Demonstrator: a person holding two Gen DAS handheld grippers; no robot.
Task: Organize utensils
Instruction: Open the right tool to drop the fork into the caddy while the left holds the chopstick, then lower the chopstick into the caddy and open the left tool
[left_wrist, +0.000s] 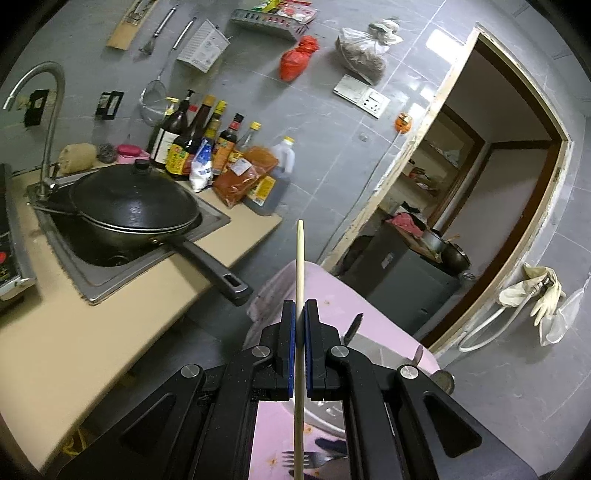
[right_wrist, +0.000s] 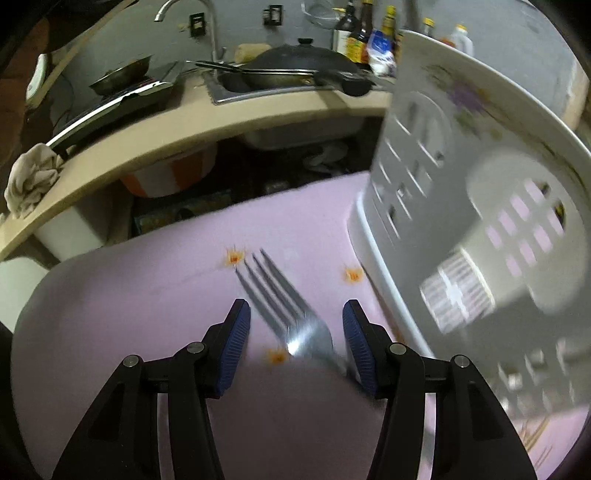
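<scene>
My left gripper (left_wrist: 300, 306) is shut on a pale wooden chopstick (left_wrist: 299, 266) that stands upright between the blue pads, held above the pink tablecloth (left_wrist: 328, 291). A fork (left_wrist: 299, 459) and a knife (left_wrist: 352, 326) lie on the cloth below it. In the right wrist view my right gripper (right_wrist: 296, 314) is open, its blue pads on either side of a steel fork (right_wrist: 284, 295) that lies on the pink cloth (right_wrist: 147, 295). A white slotted utensil holder (right_wrist: 461, 206) stands just right of the fork.
A beige counter (left_wrist: 110, 314) holds a sink (left_wrist: 122, 273) with a lidded black wok (left_wrist: 136, 206) whose handle sticks out toward the table. Sauce bottles (left_wrist: 199, 140) stand behind it. A doorway (left_wrist: 480, 184) opens at the right. A stove with a pan (right_wrist: 122, 74) sits left.
</scene>
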